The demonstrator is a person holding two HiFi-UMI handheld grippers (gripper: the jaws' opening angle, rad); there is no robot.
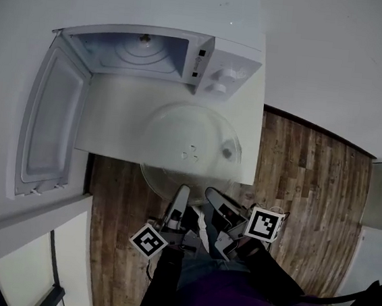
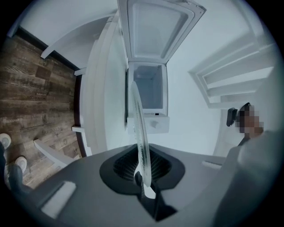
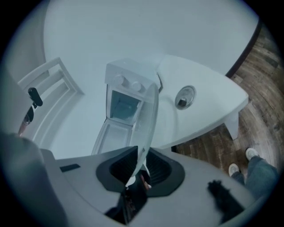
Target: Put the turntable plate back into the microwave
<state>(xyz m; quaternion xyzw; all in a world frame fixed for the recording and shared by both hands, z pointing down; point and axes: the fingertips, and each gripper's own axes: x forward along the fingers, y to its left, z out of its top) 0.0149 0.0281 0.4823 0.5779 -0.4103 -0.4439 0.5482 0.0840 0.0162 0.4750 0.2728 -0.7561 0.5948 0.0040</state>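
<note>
Clear glass turntable plate [image 1: 192, 145], smooth white microwave [image 1: 236, 54], wood-grain floor [image 1: 310, 185]

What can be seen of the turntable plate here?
The turntable plate is a round, clear glass disc with a small moulded hub at its centre. Held roughly level in front of the open microwave, it overhangs the near edge of the white table. The left hand-held gripper and the right hand-held gripper each pinch its near rim.
</note>
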